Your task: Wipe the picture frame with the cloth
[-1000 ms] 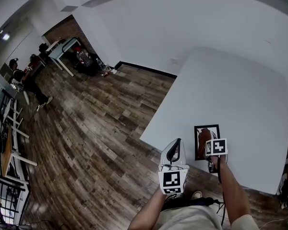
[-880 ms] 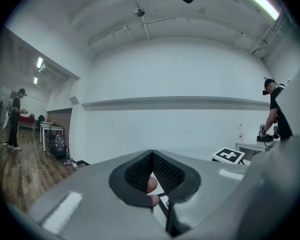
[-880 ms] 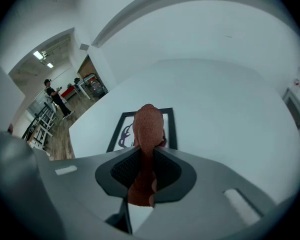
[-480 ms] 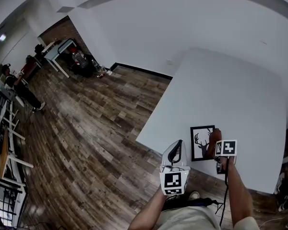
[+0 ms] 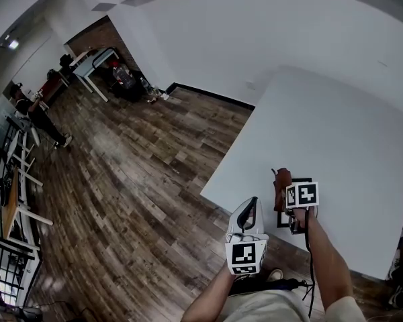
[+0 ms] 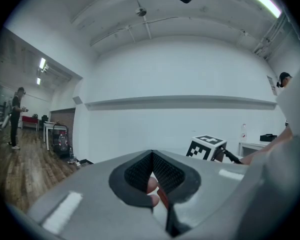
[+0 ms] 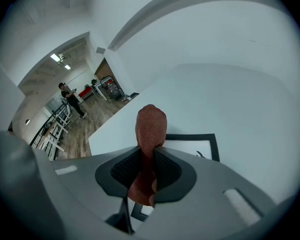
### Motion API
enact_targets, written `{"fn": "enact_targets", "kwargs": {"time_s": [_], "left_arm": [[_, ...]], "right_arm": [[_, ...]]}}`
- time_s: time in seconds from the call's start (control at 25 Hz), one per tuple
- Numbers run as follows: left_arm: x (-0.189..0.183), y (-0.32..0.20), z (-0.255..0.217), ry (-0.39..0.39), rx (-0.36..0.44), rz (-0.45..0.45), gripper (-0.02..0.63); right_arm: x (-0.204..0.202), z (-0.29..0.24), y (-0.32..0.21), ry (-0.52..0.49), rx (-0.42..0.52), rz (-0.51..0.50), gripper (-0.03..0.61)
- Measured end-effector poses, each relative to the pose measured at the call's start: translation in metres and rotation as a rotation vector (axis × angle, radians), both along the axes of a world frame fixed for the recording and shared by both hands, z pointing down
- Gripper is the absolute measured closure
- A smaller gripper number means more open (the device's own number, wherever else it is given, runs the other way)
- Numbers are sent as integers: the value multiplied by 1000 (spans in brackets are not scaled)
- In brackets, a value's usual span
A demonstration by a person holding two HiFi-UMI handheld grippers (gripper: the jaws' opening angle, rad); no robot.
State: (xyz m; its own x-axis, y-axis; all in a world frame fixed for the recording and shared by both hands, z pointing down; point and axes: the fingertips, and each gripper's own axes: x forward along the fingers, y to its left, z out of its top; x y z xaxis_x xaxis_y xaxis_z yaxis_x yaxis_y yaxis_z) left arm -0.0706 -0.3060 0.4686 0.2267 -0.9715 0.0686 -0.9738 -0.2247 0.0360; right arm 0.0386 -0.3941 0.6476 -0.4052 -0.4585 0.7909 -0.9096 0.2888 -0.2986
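Observation:
A black-bordered picture frame (image 7: 191, 143) with a white print lies flat near the front edge of the white table (image 5: 336, 133). My right gripper (image 7: 146, 156) is shut on a reddish-brown cloth (image 7: 150, 126), which sticks out past the jaws and hangs over the frame's left part. In the head view the cloth (image 5: 281, 185) and the right gripper (image 5: 286, 193) cover most of the frame (image 5: 283, 219). My left gripper (image 5: 249, 203) is shut with nothing in it, held off the table's front left corner, above the wooden floor. In its own view the left gripper (image 6: 152, 159) points at a white wall.
The table's left edge (image 5: 238, 153) drops to wooden floor (image 5: 141, 173). Far off at the left stand a person (image 5: 33, 109), desks (image 5: 94, 62) and a metal railing (image 5: 7, 193). A white wall (image 5: 255, 32) runs behind the table.
My right gripper has swept the cloth leftward across the frame from its right side, and now hides the deer print that showed half a second ago. The left gripper has stayed put.

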Motion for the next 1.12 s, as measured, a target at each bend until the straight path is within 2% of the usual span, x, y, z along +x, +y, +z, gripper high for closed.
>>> {"fn": "enact_targets", "kwargs": {"time_s": [0.12,0.28,0.4,0.76,1.12], "left_arm": [[-6,-1,2,-9,-1,-15,614],[-8,-3,11,-11,-13,-21,614],[-7,-4,16,-13,-22,-17,614],[5,-10,16,-10,-25,14,614],[16,-13,11,-17,-12,43,614]], "right_arm": [[-7,19,-5,22,-38,-8,485],[3,42,-9,48,-63,31,485],[24,48,-11,61,-67,67,485],[131,47,-12,98,-67,267,483],[150,44,-6,103,-55,314,483]]}}
